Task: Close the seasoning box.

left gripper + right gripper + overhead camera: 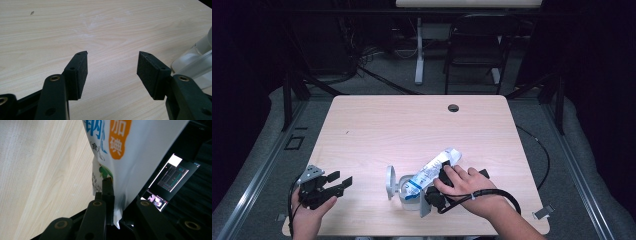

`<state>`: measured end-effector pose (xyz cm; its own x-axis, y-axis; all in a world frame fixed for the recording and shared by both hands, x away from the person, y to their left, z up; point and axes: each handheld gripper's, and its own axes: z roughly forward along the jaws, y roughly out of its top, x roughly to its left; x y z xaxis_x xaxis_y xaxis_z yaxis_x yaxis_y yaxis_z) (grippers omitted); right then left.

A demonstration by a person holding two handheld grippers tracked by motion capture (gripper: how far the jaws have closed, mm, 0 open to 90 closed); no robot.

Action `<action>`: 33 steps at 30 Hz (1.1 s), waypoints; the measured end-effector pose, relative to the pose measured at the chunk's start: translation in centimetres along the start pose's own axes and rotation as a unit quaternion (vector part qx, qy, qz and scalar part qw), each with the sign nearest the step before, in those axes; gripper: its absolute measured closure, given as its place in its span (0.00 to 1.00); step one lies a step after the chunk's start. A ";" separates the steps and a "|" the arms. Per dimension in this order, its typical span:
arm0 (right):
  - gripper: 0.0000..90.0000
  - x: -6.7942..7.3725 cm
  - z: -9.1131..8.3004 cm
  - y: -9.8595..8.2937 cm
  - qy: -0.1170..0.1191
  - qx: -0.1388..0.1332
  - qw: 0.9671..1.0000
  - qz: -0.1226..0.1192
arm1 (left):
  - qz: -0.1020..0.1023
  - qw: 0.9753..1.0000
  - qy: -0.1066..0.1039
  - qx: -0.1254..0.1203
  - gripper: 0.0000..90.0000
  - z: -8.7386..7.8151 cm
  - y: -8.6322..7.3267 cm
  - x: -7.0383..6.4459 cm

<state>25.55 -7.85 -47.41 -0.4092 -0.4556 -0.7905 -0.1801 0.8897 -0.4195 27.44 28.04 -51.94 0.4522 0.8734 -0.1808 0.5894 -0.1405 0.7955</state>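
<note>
Right tool [443, 186] pinches the white bag [432, 172] tight, tipping it into the clear jar [409, 192], while left tool [337, 182] waits wide open over the table [412, 125].

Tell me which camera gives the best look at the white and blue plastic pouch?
The high view: it shows the whole white and blue plastic pouch, tilted with its lower end in a clear plastic jar and the right gripper shut on it. The right gripper view shows a close-up of its printed side. The left gripper view looks at the table instead.
</note>
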 end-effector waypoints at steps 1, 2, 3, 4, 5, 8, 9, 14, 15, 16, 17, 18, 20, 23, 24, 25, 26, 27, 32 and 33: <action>0.93 0.0 0.0 0.0 -0.001 0.002 1.000 0.001 | -0.001 1.000 0.001 -0.002 0.47 0.0 0.0 0.0; 0.93 0.0 0.0 0.0 -0.001 0.002 1.000 0.001 | -0.001 1.000 0.001 -0.002 0.47 0.0 0.0 0.0; 0.94 0.0 -0.1 0.1 -0.001 0.005 1.000 0.003 | -0.001 1.000 0.001 -0.002 0.47 0.0 0.0 0.0; 0.94 0.1 -0.1 0.1 0.000 0.002 1.000 0.005 | -0.001 1.000 0.000 0.000 0.47 0.0 0.0 0.0; 0.94 0.0 -0.1 0.1 0.000 0.005 1.000 0.003 | 0.000 1.000 0.000 0.000 0.47 0.0 0.0 0.0; 0.94 0.1 -0.1 0.1 0.001 0.003 1.000 0.006 | 0.000 1.000 0.000 0.000 0.47 0.0 0.0 0.0; 0.94 0.1 -0.1 0.1 0.000 0.001 1.000 0.008 | 0.000 1.000 0.001 0.000 0.47 0.0 0.0 0.0; 0.94 0.1 -0.2 0.3 -0.001 0.009 1.000 0.005 | 0.000 1.000 0.001 0.000 0.47 0.0 0.0 0.0; 0.95 0.0 -0.2 0.3 -0.001 0.009 1.000 0.006 | 0.000 1.000 0.001 -0.001 0.47 0.1 0.0 0.0; 0.95 0.0 -0.2 0.3 -0.002 0.009 1.000 0.005 | 0.000 1.000 0.001 0.000 0.47 0.1 0.0 0.0; 0.95 0.0 -0.3 0.4 -0.004 0.013 1.000 0.002 | 0.000 1.000 0.001 0.001 0.47 0.1 -0.1 0.0; 0.95 0.0 -0.3 0.5 -0.004 0.014 1.000 0.002 | -0.001 1.000 0.001 0.000 0.47 0.1 -0.1 0.0; 0.95 0.0 -0.4 0.5 -0.004 0.017 1.000 0.001 | -0.002 1.000 0.001 -0.001 0.47 0.0 -0.1 0.0; 0.95 -0.1 -0.4 0.5 -0.003 0.014 1.000 0.003 | -0.002 1.000 0.001 -0.002 0.47 0.0 -0.1 0.1; 0.95 -0.1 -0.4 0.5 -0.003 0.014 1.000 0.003 | -0.002 1.000 0.001 -0.001 0.47 0.0 -0.1 0.1; 0.95 -0.1 -0.4 0.5 -0.003 0.014 1.000 0.002 | -0.002 1.000 0.000 -0.001 0.47 0.0 -0.1 0.1; 0.95 -0.1 -0.5 0.6 -0.003 0.018 1.000 -0.002 | -0.002 1.000 0.000 0.000 0.47 0.0 -0.1 0.1; 0.95 -0.2 -0.5 0.6 -0.001 0.019 1.000 -0.003 | -0.003 1.000 0.000 0.000 0.47 0.1 -0.1 0.1; 0.95 -0.3 -0.6 0.7 -0.003 0.021 1.000 -0.011 | -0.002 1.000 0.001 0.001 0.47 0.0 -0.1 0.1; 0.95 -0.3 -0.6 0.8 -0.002 0.022 1.000 -0.012 | -0.002 1.000 0.002 0.000 0.47 0.1 -0.1 0.1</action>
<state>24.98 -7.00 -47.17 -0.4014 -0.4772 -0.7818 -0.1511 0.8764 -0.4573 27.46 28.11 -52.06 0.4471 0.8757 -0.1825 0.5912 -0.1362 0.7949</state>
